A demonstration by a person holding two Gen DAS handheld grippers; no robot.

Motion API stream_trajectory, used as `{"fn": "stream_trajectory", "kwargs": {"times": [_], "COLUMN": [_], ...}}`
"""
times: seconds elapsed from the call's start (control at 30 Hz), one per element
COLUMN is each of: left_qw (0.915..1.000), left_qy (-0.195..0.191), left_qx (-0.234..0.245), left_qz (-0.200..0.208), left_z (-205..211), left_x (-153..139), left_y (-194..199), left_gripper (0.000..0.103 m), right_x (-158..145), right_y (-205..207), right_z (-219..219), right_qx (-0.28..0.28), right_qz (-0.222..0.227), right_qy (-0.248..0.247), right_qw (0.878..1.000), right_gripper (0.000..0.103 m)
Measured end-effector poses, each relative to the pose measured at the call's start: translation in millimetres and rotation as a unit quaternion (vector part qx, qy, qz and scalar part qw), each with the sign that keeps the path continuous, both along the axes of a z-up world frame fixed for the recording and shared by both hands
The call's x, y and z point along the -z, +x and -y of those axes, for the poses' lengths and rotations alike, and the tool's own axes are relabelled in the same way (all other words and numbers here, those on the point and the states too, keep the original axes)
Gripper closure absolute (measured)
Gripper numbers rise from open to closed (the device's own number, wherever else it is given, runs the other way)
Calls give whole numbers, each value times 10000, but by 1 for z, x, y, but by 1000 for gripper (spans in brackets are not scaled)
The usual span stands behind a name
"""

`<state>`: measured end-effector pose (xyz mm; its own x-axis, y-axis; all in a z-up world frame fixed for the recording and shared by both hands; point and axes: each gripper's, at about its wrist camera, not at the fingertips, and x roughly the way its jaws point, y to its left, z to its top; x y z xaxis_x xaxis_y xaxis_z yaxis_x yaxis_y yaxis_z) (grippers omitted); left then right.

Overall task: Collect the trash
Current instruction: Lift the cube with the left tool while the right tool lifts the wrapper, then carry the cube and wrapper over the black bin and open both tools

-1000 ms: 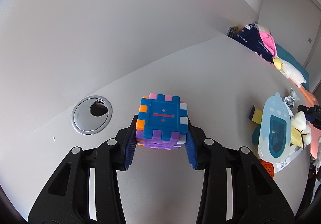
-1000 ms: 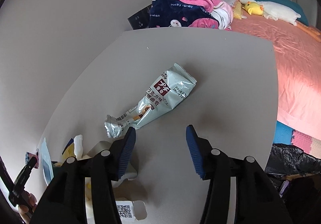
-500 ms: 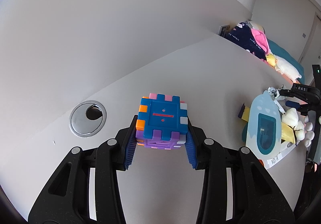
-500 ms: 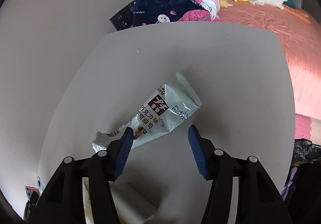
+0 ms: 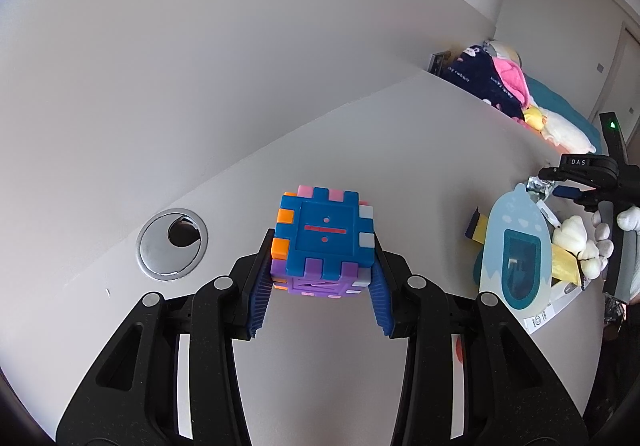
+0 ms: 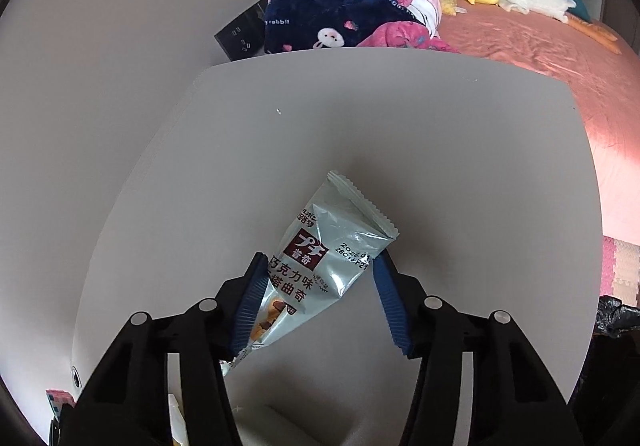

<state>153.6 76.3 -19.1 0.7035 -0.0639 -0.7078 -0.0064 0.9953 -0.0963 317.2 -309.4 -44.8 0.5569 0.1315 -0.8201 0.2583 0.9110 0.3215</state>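
A silver-blue snack wrapper (image 6: 336,238) with dark printed text lies on the grey table (image 6: 360,118). My right gripper (image 6: 320,258) straddles it and its jaws are closing. The left pad (image 6: 250,302) overlaps the wrapper's side and the right pad (image 6: 390,298) is at its corner, with no clear squeeze. My left gripper (image 5: 322,246) is shut on a cube (image 5: 326,230) of blue, purple, orange and pink interlocking pieces, held just above the table. In the left wrist view the right gripper (image 5: 576,182) shows at the far right, by the wrapper's crumpled foil end (image 5: 538,184).
A round metal cable grommet (image 5: 172,244) sits in the table to the left. A light-blue carded package (image 5: 516,258) and yellow scraps lie on the right. Beyond the table's far edge are piled clothes (image 6: 340,14), a pink bed (image 6: 540,58) and a black bag (image 6: 616,320).
My right gripper has moved forward over the snack wrapper, which now lies between its jaws; the jaws widened, then narrowed. The left gripper holds the cube as before.
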Motion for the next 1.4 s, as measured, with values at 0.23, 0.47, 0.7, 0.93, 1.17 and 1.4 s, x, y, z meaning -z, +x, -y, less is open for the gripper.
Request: {"fn": "stream_trajectory", "kwargs": {"times": [0.23, 0.47, 0.7, 0.93, 1.17, 1.4], "left_qw": [9999, 9996, 9989, 9974, 9951, 9925], "left_qy": [-58, -116, -196, -370, -468, -569], "left_qx": [24, 109, 205, 447, 769, 1030], "left_qz": [89, 237, 380, 436, 401, 326], "left_z": [-1, 6, 23, 52, 88, 122], "left_x": [-6, -22, -35, -39, -38, -33], "left_y": [-7, -21, -40, -64, -76, -86], "left_gripper": [62, 62, 62, 62, 62, 62], "right_x": [-13, -42, -66, -75, -78, -78], "right_y": [-19, -52, -91, -134, -174, -213], "right_z": [0, 2, 16, 38, 60, 78], "right_qx": [-190, -312, -275, -241, -160, -145], "right_qz": [362, 830, 1059, 1116, 1132, 1163], "right_qy": [-188, -511, -772, -759, -793, -771], "right_qw": [9990, 9947, 9910, 9906, 9903, 9901], "right_gripper": [92, 96, 96, 96, 96, 96]}}
